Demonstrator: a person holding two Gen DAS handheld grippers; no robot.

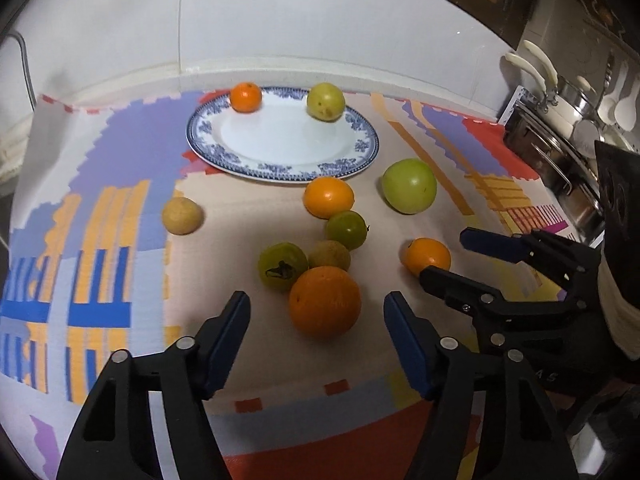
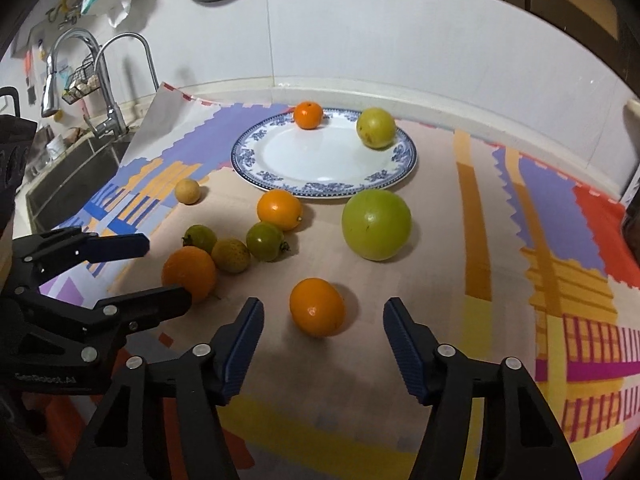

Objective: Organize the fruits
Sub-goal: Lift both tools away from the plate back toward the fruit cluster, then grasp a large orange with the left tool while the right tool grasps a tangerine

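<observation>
On the tabletop, over a patterned cloth, I am holding both tongs spread wide and gripping nothing. My left tongs are hovering low, with the big orange lying just ahead between their fingers. It is touching a green tomato and a brownish fruit; another small green fruit is sitting just behind them, against a second orange. My right tongs are lining up on a small orange, which is lying apart from the cluster, between the blue pads. A large green fruit is resting near the plate, which is sitting toward the wall and carrying a mandarin and a yellow-green fruit on its far rim. One pale round fruit is lying alone, well apart on the left. A sink with taps is showing beyond the cloth's left edge.
</observation>
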